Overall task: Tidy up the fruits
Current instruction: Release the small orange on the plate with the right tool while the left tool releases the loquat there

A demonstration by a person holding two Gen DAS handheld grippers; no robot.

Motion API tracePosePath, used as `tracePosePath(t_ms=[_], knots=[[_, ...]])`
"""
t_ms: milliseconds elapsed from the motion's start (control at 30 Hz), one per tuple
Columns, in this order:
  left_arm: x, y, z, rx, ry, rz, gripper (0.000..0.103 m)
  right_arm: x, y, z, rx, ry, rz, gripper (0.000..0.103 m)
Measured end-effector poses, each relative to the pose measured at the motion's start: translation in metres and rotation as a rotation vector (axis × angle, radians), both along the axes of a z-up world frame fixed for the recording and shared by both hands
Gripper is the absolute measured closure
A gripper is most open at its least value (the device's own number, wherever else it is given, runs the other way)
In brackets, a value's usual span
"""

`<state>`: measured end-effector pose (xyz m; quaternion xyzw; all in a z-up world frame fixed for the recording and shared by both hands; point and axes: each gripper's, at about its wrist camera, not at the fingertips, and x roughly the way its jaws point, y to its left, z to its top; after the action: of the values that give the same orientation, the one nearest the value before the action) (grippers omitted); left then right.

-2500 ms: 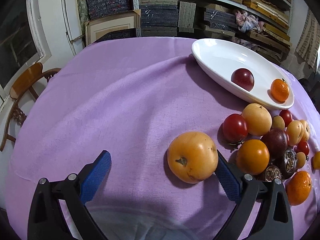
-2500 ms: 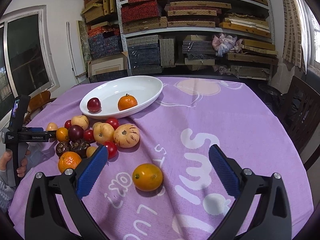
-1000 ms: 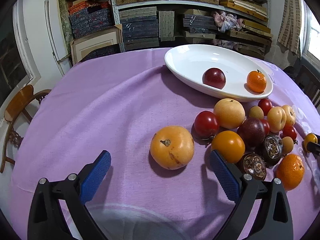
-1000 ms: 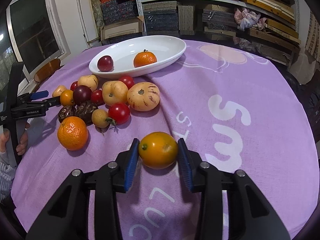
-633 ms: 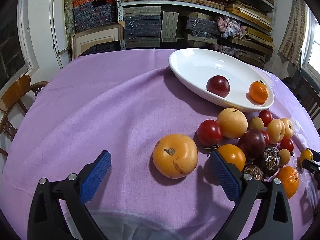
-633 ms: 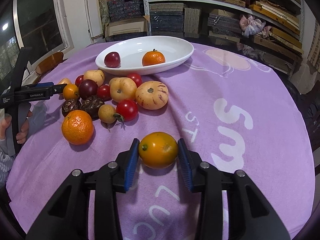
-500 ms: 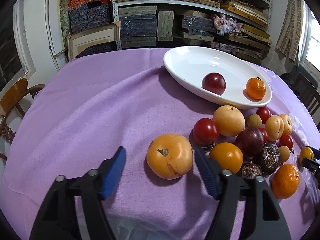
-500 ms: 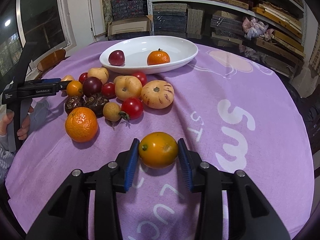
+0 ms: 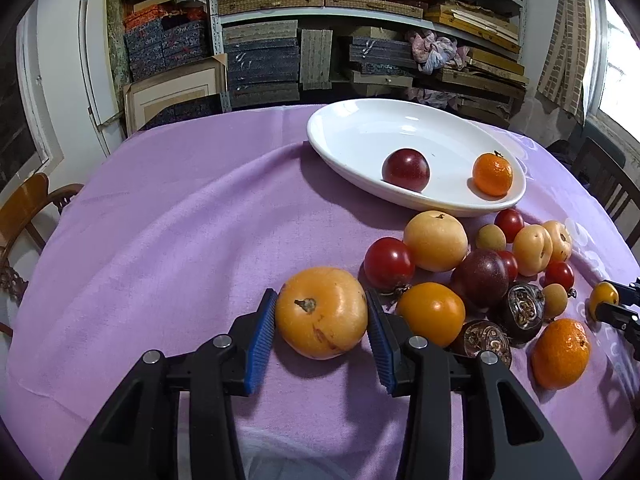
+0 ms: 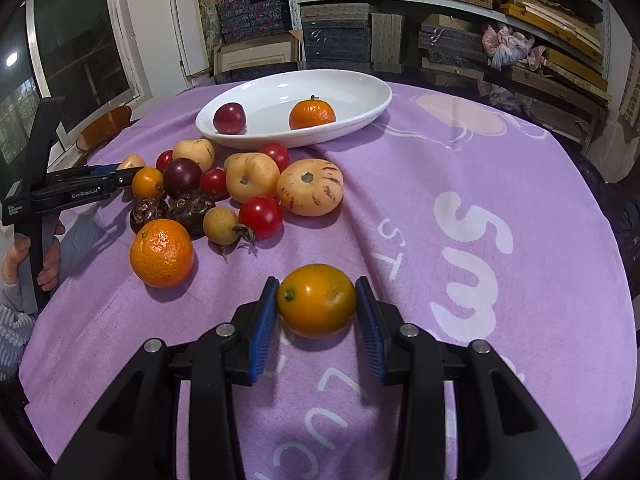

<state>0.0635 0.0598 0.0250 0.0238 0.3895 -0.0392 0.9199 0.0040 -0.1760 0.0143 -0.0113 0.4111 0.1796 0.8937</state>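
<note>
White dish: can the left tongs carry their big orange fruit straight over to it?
Probably yes. The left tongs have just been closing on the big orange fruit; bare purple cloth lies towards the white dish, the fruit pile to the right.

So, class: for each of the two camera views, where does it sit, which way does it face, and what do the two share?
Left wrist: on the left gripper, looking down its fingers at the large orange fruit they clamp; the jaws have just been closing.
Right wrist: on the right gripper, shut on a smaller orange fruit; a hand shows at left.
Shared: the white dish and purple tablecloth.
</note>
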Motion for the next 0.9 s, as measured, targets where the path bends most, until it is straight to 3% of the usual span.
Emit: tracePosePath(t_ms=[133,233,400,533,667,900], knots=[[0.007,0.004,0.015,-0.047,0.011,0.001,0.059,0.003,-0.003,0.016,0.041,-0.020,0.012,0.065],[0.025,0.000,0.036,-0.027,-0.001,-0.009,0.059,0.015,-0.002,0.051,0.034,-0.093,0.017,0.065],[0.079,-0.024,0.064,-0.012,-0.012,-0.040,0.059,0.075,0.014,0.090,0.018,-0.153,0.001,0.065],[0.130,-0.047,0.058,0.022,0.017,-0.037,0.059,0.144,0.037,0.082,-0.011,-0.109,-0.017,0.065],[0.167,-0.055,0.034,0.019,0.081,-0.025,0.059,0.197,0.057,0.053,-0.019,-0.023,-0.021,0.065],[0.189,-0.054,0.010,0.015,0.132,-0.031,0.058,0.234,0.066,0.025,-0.044,0.035,-0.020,0.065]])
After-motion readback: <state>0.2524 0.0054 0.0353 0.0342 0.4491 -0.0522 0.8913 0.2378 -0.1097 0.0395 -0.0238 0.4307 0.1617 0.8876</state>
